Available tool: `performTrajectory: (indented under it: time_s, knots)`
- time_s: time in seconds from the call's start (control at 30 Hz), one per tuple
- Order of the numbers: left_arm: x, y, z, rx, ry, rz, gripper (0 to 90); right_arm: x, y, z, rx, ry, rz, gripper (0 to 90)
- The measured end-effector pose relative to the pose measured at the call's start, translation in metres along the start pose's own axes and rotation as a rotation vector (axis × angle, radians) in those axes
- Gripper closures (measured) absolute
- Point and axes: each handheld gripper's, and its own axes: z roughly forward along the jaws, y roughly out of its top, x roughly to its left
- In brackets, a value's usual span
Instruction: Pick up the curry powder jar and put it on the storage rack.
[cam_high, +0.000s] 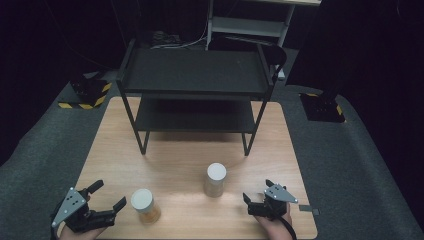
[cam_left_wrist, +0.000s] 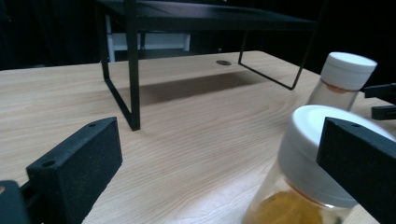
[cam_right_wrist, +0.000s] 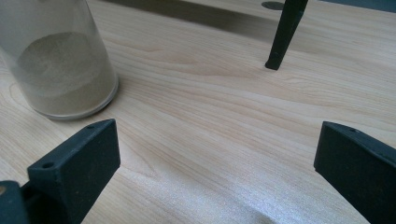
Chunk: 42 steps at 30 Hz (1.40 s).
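Two hand-held grippers, left (cam_high: 107, 196) and right (cam_high: 257, 192), stand with jaws apart, holding nothing. Your left jaw is just beside the orange-spice jar (cam_high: 145, 205); closing off-centre can tip it onto the worktop (cam_high: 190, 150).

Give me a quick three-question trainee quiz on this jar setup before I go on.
1. True or false: the left gripper is shut on the orange-filled jar.
2. Which jar stands nearer the right gripper? A: the orange-filled jar. B: the grey-filled jar.
3. What colour are both jar lids?

Key
1. False: its jaws are open, the jar just beside them.
2. B.
3. White.
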Motion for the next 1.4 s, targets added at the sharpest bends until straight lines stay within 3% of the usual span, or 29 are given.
performTrajectory:
  time_s: [0.3,0.77,1.4]
  knots:
    - [-0.007,0.003,0.000,-0.021,-0.044,0.016,0.5,0.000,0.000,0.000,0.002,0.001,0.003,0.0]
    - [-0.018,0.005,0.010,-0.005,-0.106,0.035,0.5,-0.001,0.001,0.000,0.003,0.001,0.007,0.0]
    - [-0.034,-0.002,0.028,0.033,-0.128,0.079,0.5,0.000,0.002,0.001,0.012,0.001,-0.005,0.1]
